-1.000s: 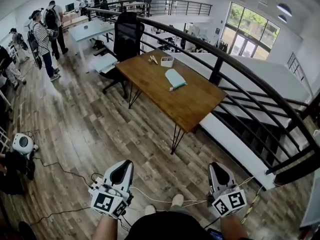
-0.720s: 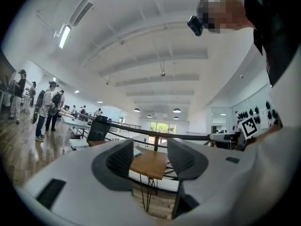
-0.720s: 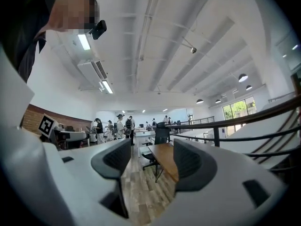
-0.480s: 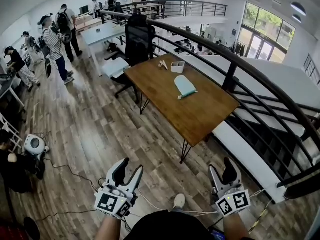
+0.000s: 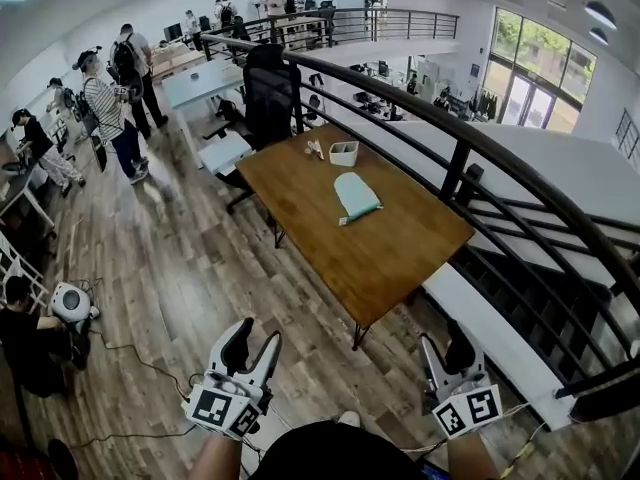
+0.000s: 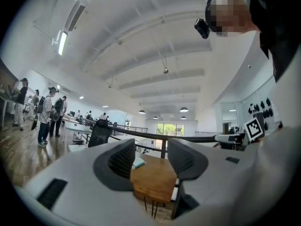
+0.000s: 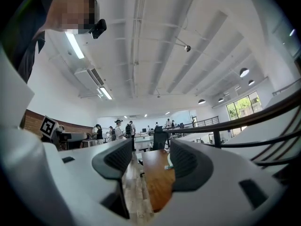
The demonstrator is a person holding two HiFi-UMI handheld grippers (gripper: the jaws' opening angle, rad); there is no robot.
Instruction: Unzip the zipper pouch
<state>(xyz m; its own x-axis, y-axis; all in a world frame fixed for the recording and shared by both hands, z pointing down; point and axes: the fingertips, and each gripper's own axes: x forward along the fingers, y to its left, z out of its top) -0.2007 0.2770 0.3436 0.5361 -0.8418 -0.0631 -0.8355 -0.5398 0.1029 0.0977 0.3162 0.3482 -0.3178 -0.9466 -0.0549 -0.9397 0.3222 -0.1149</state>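
Pouch [image 5: 355, 196] is lying flat mid-table [image 5: 400, 258], pale teal and zipped as far as I can tell. It is well apart from both grippers, with floor between us and the near table edge.

Left gripper [image 5: 255, 336]: jaws have just been opening, now wide apart, with nothing between them. Right gripper [image 5: 445, 346]: jaws just opened, then eased in a little. They stand apart and are empty too. Both gripper views show only the far table through the gap.

Step in hand, as I read it, is the approach. No contact yet.

How I'd run it:
- Close in on the near table edge square-on, so the pouch sits between the two grippers, not off to one side.
- A small tab sticks out at the pouch's near corner. That's probably the pull, but it's too small to confirm from here, so I'd check in a gripper view before committing.
- One gripper pins the fabric at the zip's closed end, and the other pinches only the pull.
- Draw along the zip line, low and straight. If I lift, the pouch will bunch and the slider will jam.
- Stay clear of the white tray [image 5: 343, 153] behind it.
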